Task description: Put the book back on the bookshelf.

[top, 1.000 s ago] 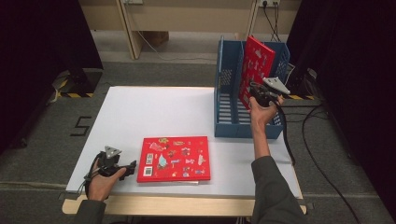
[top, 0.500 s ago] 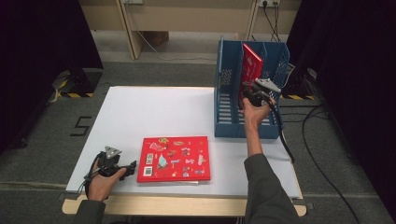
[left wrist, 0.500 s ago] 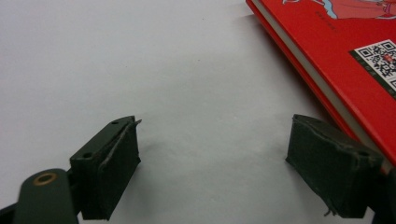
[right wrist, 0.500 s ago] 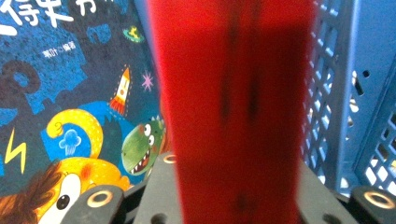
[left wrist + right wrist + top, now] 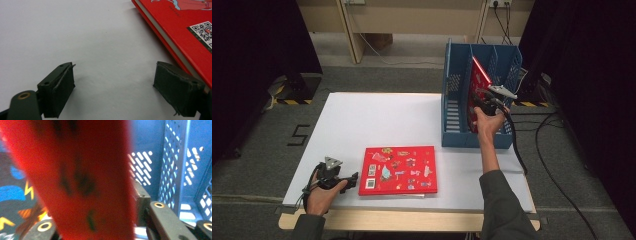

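Right gripper (image 5: 479,102): arm stretched into blue file rack (image 5: 457,90), jaws just opening around the upright red book (image 5: 477,85). Left gripper (image 5: 343,178): resting on white table (image 5: 382,120), jaws wide, empty, beside flat red book (image 5: 399,170).

Grey carpet floor (image 5: 257,150); dark curtains (image 5: 257,40); perhaps wooden furniture (image 5: 412,15) behind.

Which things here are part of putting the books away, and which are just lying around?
Part of the job:
- red book standing in the blue file rack
- right gripper, its fingers just opening around that book
- red book lying flat on the table
- left gripper, open beside it

Just lying around:
- black cables on the floor
- cardboard box behind the table
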`<state>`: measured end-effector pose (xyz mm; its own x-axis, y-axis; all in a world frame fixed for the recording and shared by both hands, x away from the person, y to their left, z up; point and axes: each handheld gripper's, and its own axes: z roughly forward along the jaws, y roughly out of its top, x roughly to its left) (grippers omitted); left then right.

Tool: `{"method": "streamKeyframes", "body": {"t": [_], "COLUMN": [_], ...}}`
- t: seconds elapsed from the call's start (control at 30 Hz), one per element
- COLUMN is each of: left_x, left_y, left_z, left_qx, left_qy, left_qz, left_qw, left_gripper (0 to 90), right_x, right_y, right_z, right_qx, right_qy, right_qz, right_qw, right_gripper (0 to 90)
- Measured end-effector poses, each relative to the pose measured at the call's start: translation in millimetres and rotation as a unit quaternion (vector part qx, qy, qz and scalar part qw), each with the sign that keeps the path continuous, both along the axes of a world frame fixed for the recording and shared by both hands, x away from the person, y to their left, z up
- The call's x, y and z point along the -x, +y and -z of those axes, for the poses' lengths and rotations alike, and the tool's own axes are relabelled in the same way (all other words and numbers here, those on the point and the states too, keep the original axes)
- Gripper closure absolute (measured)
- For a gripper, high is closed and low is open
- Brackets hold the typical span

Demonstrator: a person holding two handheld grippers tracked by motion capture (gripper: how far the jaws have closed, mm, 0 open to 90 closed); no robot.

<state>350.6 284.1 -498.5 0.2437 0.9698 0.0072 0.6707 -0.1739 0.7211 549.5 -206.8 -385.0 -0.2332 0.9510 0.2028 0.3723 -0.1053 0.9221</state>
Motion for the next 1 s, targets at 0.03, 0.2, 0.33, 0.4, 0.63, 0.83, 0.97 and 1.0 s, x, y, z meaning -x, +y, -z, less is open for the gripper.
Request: {"method": "streamKeyframes", "body": {"t": [0.03, 0.2, 0.33, 0.4, 0.63, 0.83, 0.97, 1.0], "left_x": [0.1, -0.1, -0.4, -0.4, -0.3, -0.1, -0.1, -0.1], "left_y": [0.0, 0.1, 0.1, 0.0, 0.0, 0.5, 0.2, 0.3], "left_z": [-0.1, -0.1, 0.4, 0.4, 0.5, 0.1, 0.0, 0.1], "left_qx": [0.000, 0.000, 0.004, 0.004, 0.004, 0.005, 0.004, 0.006], "left_qy": [0.001, 0.002, 0.000, 0.000, 0.000, 0.003, 0.003, 0.004], "left_qz": [-0.001, -0.001, -0.001, -0.001, -0.002, -0.001, -0.002, -0.002], "left_qw": [1.0000, 1.0000, 1.0000, 1.0000, 1.0000, 1.0000, 1.0000, 1.0000], "left_gripper": [15.7, 15.5, 15.5, 15.4, 15.5, 15.4, 15.4, 15.3], "right_x": [2.8, 14.4, 22.8, 25.5, 39.9, 57.4, 66.3, 67.5], "right_y": [-1.0, -4.3, -6.7, -7.9, -12.2, -18.6, -22.0, -22.6], "right_z": [-0.2, -1.0, -2.1, -2.3, -0.4, 6.0, 11.7, 12.0], "right_qx": [-0.005, -0.006, -0.007, -0.010, -0.016, -0.017, -0.033, -0.032], "right_qy": [-0.001, -0.004, -0.005, -0.005, -0.002, 0.003, 0.008, 0.009], "right_qz": [0.000, -0.016, -0.029, -0.033, -0.057, -0.079, -0.092, -0.095], "right_qw": [1.0000, 0.9998, 0.9996, 0.9994, 0.9982, 0.9967, 0.9951, 0.9949], "right_gripper": [67.9, 64.9, 63.2, 61.8, 61.7, 62.3, 63.9, 64.3]}}
